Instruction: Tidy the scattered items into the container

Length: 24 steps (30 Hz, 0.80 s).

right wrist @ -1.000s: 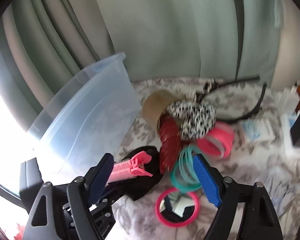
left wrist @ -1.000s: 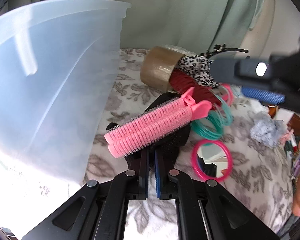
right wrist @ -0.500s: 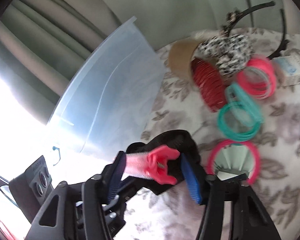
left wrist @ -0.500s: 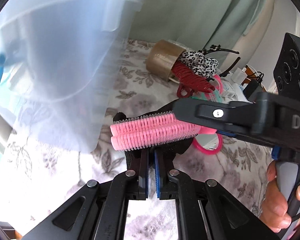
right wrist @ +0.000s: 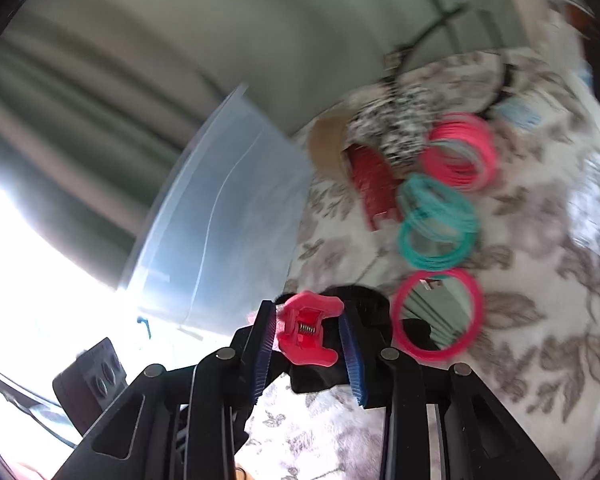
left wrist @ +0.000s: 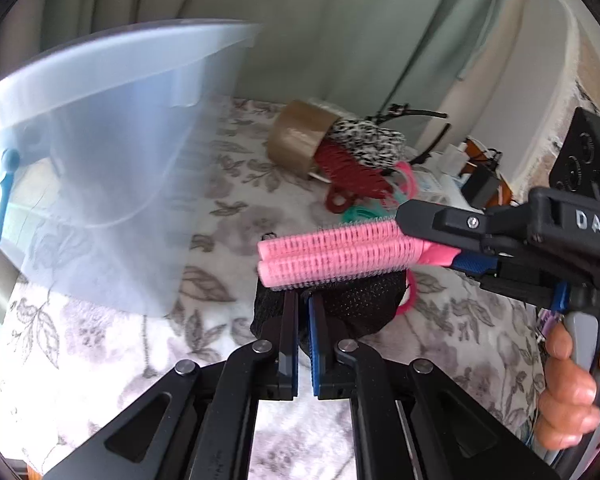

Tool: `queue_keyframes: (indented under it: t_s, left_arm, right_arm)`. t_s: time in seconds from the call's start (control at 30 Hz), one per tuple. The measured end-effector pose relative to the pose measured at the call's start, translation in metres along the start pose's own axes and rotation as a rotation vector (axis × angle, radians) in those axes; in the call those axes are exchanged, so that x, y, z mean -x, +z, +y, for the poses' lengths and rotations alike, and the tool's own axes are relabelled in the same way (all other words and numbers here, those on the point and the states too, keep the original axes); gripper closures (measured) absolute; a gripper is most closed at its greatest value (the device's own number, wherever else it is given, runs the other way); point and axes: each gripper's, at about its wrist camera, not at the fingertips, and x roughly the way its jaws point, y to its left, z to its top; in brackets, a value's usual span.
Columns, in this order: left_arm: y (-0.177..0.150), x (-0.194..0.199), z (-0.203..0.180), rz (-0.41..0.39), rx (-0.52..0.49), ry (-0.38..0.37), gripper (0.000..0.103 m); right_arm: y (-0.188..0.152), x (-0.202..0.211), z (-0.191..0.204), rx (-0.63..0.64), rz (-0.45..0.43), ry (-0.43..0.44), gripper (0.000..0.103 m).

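My left gripper (left wrist: 303, 300) is shut on a black mesh pouch (left wrist: 352, 300) and holds it above the floral cloth. A pink hair-roller clip (left wrist: 336, 254) lies across the pouch. My right gripper (right wrist: 308, 340) comes in from the right and its pads sit on both sides of the clip's pink handle (right wrist: 306, 334); the jaws are closed on it. The translucent plastic container (left wrist: 100, 184) stands to the left, also in the right wrist view (right wrist: 220, 220).
On the cloth behind lie a tape roll (left wrist: 300, 140), a red comb clip (left wrist: 352, 176), a leopard scrunchie (left wrist: 368, 140), pink bands (right wrist: 460, 152), teal bands (right wrist: 436, 224), a pink round mirror (right wrist: 436, 316) and a black headband (left wrist: 416, 114). Curtains hang behind.
My right gripper has swung in from the right and closed on the pink clip's handle. My left gripper has lifted the pouch with the clip.
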Motion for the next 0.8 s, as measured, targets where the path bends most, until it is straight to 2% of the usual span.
queue_keyframes:
  t_s: [0.2,0.23,0.3,0.4,0.53,0.63,0.67,0.7,0.73,0.77,0.8]
  left_arm:
    - [0.002,0.001,-0.032,-0.019,-0.102,-0.055,0.099]
    - [0.001,0.001,-0.035,-0.022,-0.114,-0.044,0.099]
    - [0.0,0.001,-0.036,-0.022,-0.128,-0.011,0.103]
    - [0.003,-0.004,-0.018,0.0,-0.044,-0.017,0.103]
    - [0.008,-0.014,-0.013,0.022,-0.007,-0.055,0.103]
    - [0.011,-0.017,-0.026,0.04,-0.023,-0.137,0.103]
    - [0.012,-0.018,-0.031,0.044,-0.035,-0.158,0.095]
    - [0.013,-0.019,-0.04,0.046,-0.059,-0.178,0.076]
    - [0.013,-0.021,-0.049,0.043,-0.081,-0.185,0.062]
    - [0.013,-0.023,-0.057,0.039,-0.101,-0.19,0.04]
    - [0.013,-0.026,-0.066,0.028,-0.12,-0.206,0.035]
  right_arm:
    - [0.01,0.033,-0.032,-0.098,-0.089,-0.018,0.069]
    - [0.013,0.038,-0.039,-0.118,-0.103,-0.032,0.069]
    - [0.013,0.06,-0.048,-0.127,-0.145,-0.121,0.069]
    - [0.019,0.085,-0.074,-0.2,-0.209,-0.148,0.069]
    - [0.014,0.09,-0.085,-0.223,-0.196,-0.162,0.07]
    - [0.009,0.08,-0.091,-0.247,-0.168,-0.164,0.07]
    - [0.008,0.075,-0.092,-0.255,-0.162,-0.164,0.07]
    - [0.006,0.075,-0.095,-0.261,-0.164,-0.163,0.07]
    - [0.005,0.075,-0.098,-0.266,-0.167,-0.162,0.07]
    - [0.004,0.076,-0.101,-0.271,-0.17,-0.161,0.069]
    - [0.004,0.078,-0.103,-0.27,-0.176,-0.175,0.069]
